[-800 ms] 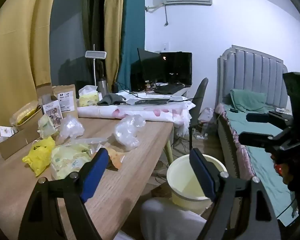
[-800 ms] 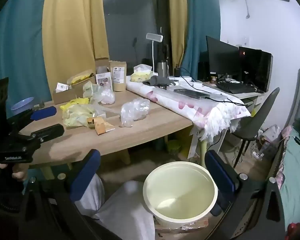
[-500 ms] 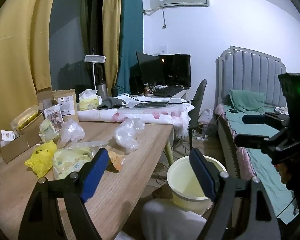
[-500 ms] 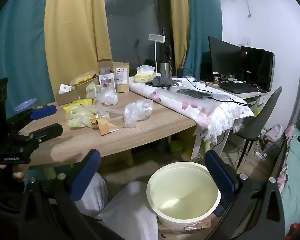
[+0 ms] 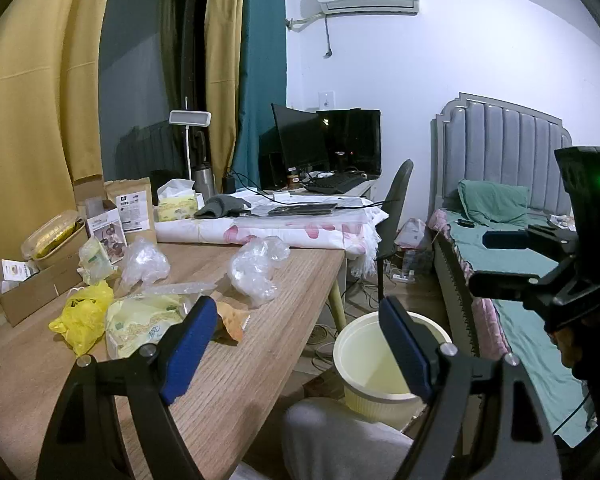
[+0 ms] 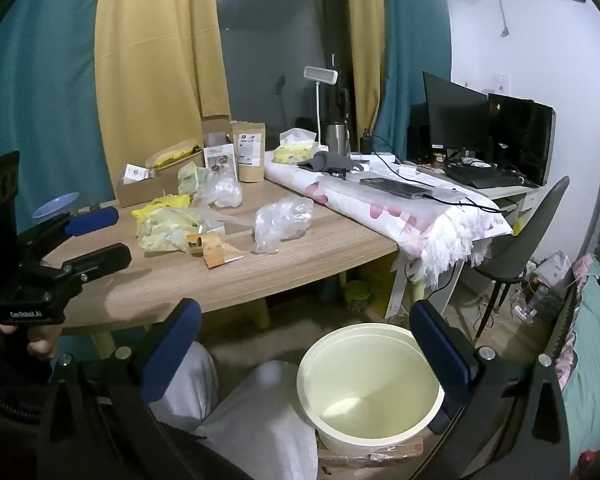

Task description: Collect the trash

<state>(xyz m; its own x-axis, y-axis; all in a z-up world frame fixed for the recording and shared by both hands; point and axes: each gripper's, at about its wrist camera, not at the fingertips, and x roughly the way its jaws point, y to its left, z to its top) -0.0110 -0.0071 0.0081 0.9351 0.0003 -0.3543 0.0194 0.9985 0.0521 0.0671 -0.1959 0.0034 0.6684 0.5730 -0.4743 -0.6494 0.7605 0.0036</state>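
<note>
Several trash items on wooden table, left to right: yellow plastic bag, pale printed bag, orange wrapper, crumpled clear plastic. Cream bin on floor, beside table, appears empty. Left gripper jaws wide apart, holding nothing. Right gripper likewise, above bin. Risk: thin film slipping from pads; neighbouring scraps dragged off table edge.
</note>
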